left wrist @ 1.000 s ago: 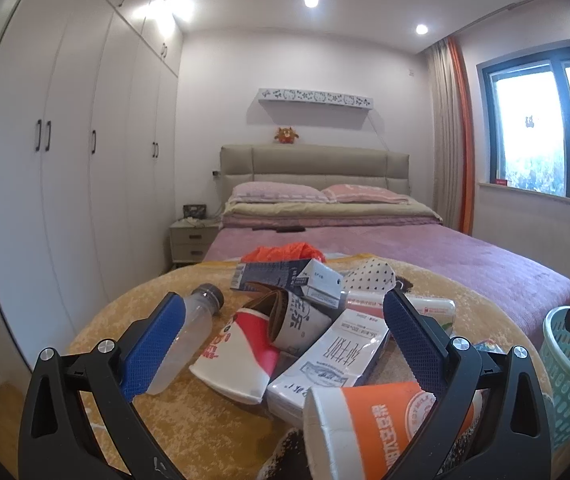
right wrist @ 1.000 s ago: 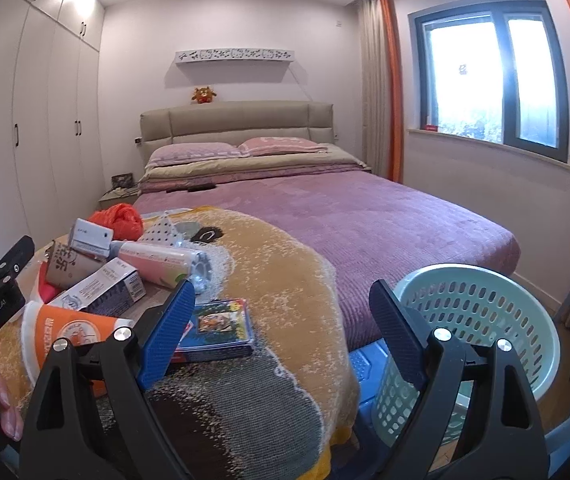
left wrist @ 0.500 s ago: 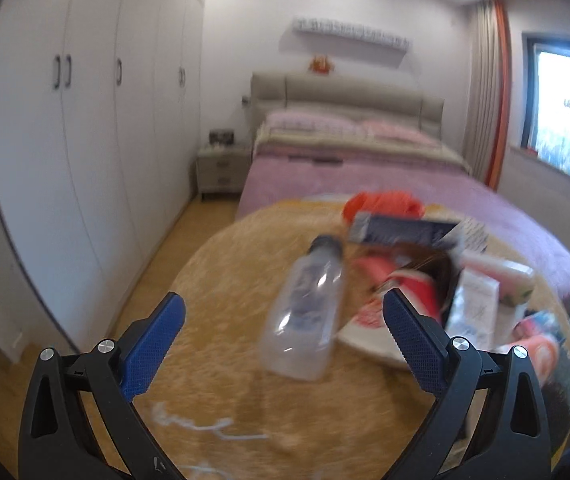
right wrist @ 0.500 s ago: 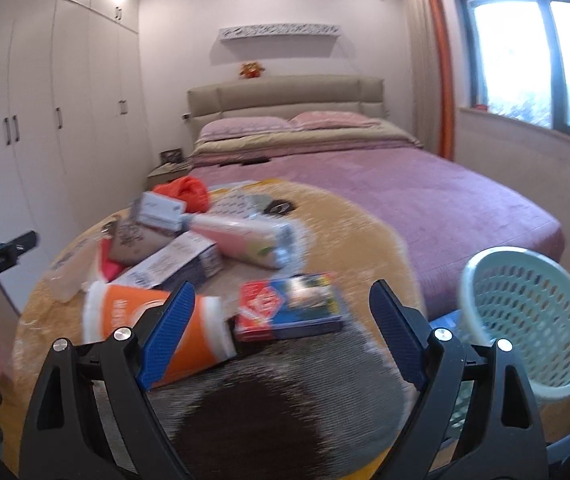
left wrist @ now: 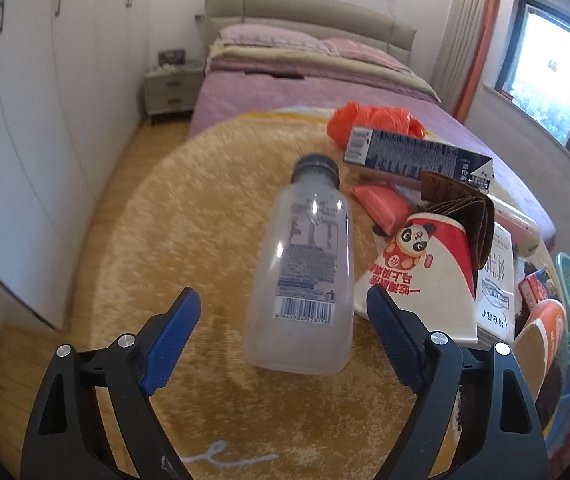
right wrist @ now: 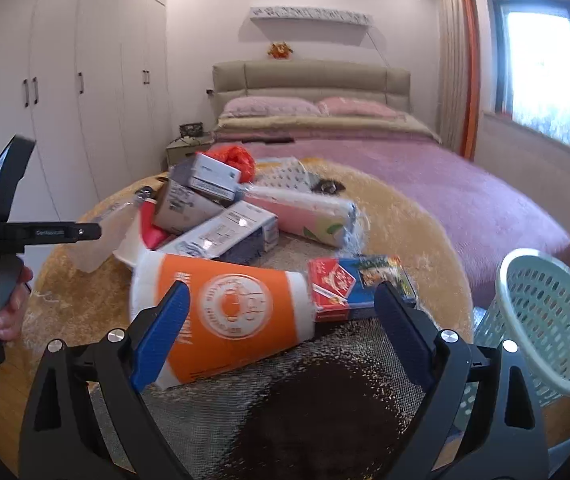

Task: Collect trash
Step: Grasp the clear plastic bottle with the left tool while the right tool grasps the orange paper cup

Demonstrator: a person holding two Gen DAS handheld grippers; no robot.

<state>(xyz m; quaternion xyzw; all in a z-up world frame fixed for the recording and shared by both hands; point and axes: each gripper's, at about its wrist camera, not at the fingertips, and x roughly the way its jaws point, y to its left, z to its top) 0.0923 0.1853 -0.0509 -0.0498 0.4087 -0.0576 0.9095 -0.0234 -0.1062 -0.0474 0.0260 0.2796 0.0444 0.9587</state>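
Note:
A clear plastic bottle (left wrist: 305, 256) with a dark cap lies on the round yellow plush table top (left wrist: 205, 208). My left gripper (left wrist: 281, 324) straddles the bottle's base. Its jaws are closing, and the blue pads stand a little apart from the plastic on both sides. In the right wrist view an orange paper cup (right wrist: 229, 312) lies on its side between the fingers of my right gripper (right wrist: 281, 320). Those jaws are opening and touch nothing. A red and blue box (right wrist: 357, 284) lies just beyond the cup.
Piled to the bottle's right are a panda paper cup (left wrist: 417, 276), a blue carton (left wrist: 417, 156), an orange bag (left wrist: 373, 120) and a white carton (right wrist: 225, 236). A pale green basket (right wrist: 549, 320) stands off the table's right edge. A hand (right wrist: 1, 312) holds the left tool. The bed lies behind.
The left gripper swung left and tipped down over the bottle, which now lies between its narrower jaws. The right gripper turned left, bringing the orange cup between its fingers.

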